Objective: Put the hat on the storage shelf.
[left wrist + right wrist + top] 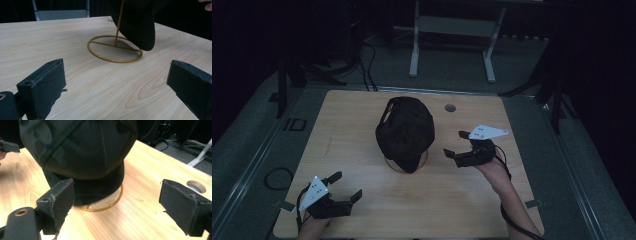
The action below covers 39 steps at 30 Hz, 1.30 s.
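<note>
The black cap [405, 131] sits mid-counter [462, 200] on a gold wire stand [115, 48]; it looks soft, light, floppy. I'd pinch its stiffer brim. My left gripper [343, 186] and right gripper [456, 143] fingers are apart, empty.

Black cap [404, 131] sits on gold wire stand [114, 49].
</note>
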Tool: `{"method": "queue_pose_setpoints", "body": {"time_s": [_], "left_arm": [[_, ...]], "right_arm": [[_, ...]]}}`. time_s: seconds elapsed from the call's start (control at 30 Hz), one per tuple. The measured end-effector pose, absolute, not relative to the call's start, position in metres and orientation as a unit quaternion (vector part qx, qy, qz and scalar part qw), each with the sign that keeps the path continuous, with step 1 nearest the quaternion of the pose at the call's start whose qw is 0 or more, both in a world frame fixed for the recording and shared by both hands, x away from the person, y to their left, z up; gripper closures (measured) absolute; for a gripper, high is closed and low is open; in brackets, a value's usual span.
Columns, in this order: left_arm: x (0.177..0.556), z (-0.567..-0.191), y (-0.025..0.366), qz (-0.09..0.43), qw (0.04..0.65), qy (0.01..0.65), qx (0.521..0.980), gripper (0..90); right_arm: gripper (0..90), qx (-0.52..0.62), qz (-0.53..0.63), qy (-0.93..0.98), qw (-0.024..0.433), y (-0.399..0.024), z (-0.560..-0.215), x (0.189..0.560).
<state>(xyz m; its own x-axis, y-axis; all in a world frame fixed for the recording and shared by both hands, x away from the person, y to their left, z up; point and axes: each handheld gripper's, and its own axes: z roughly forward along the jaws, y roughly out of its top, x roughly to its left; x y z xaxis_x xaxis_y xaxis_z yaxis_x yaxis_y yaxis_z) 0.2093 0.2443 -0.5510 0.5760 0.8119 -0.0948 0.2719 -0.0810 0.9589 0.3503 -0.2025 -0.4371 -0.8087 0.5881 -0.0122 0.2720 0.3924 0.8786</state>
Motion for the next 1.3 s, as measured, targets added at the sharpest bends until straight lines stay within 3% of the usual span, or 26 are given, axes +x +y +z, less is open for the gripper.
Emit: {"method": "queue_pose_setpoints", "body": {"time_s": [1.3], "left_arm": [[0.209, -0.551, 0.246, 0.242, 0.556, 0.39, 0.693, 2.5]], "right_arm": [[13.3, 0.245, 0.459, 0.845, 0.12, -0.222, -0.527, 0.317]]}}
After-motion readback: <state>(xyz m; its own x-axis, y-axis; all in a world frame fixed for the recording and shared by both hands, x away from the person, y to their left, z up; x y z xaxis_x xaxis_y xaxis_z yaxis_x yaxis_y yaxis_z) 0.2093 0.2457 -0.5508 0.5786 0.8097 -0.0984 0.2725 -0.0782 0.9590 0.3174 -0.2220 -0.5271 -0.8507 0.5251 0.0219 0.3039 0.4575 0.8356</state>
